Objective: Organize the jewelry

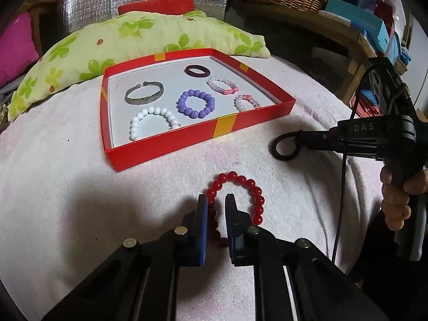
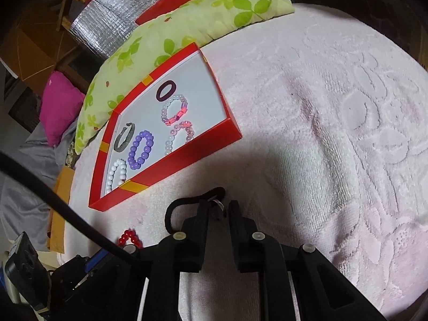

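Jaws of the left gripper [image 1: 216, 200] straddle one side of the red bead bracelet [image 1: 250, 187], with a gap still visible on either side of the beads, so they read as parted rather than clenched; the bracelet lies on the pink towel [image 1: 67, 187], just in front of the red box [image 1: 165, 148]. Jaws of the right gripper [image 2: 218, 206] stand a little apart around a dark hair tie [image 2: 184, 203] with a small metal clasp, also on the towel near the box's front wall; whether they actually press on it I cannot tell.

Round, glossy beads are the main risk. If the left jaws close on one bead off-centre, it may squirt out sideways, or the elastic loop may swing and snag the box wall on the way in. A pinch low against the towel could also catch the pile and drag the cloth.

The hair tie is limp, so it may fold or slip free if gripped by the clasp alone.

Inside the box, the white bracelet [image 1: 153, 120], purple bracelet [image 1: 196, 104] and silver bangle [image 1: 144, 93] leave little bare floor near the front, so a careless drop could land on them. Both grippers work near each other, so crossing paths is possible.
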A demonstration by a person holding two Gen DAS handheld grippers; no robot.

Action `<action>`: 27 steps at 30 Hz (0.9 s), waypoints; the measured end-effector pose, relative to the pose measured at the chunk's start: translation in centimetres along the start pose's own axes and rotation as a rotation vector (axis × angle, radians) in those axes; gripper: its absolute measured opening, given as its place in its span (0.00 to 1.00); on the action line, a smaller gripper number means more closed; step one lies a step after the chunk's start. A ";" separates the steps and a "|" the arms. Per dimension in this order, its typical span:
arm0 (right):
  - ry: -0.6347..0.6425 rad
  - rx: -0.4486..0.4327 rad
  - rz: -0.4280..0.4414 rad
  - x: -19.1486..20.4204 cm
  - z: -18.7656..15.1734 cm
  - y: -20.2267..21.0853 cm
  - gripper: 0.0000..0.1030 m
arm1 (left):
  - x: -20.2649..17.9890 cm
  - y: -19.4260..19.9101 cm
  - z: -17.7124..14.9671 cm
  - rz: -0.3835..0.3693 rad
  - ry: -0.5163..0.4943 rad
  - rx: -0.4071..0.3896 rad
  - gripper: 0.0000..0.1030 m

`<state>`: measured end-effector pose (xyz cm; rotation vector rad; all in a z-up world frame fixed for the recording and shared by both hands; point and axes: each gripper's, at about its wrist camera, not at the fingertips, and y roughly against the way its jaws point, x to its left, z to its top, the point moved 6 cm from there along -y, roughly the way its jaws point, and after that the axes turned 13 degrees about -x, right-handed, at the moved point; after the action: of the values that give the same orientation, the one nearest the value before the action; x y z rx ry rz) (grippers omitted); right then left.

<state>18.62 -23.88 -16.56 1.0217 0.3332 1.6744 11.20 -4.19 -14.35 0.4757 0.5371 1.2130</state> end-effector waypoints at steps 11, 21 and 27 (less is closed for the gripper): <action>-0.047 0.013 0.026 0.1 0.1 0.1 0.20 | -0.2 -0.1 -0.1 -0.031 0.017 0.020 0.17; 0.013 -0.003 0.025 1.6 -0.1 -0.3 0.40 | -1.9 0.3 -0.1 -0.089 -0.004 0.020 0.65; 0.195 -0.036 -0.070 2.7 -0.6 -0.9 0.25 | -1.9 -0.6 -1.1 -0.057 -0.027 0.064 0.65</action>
<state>18.69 -21.02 -16.29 0.8130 0.4592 1.7142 10.48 -6.11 -15.39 0.5273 0.5640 1.1355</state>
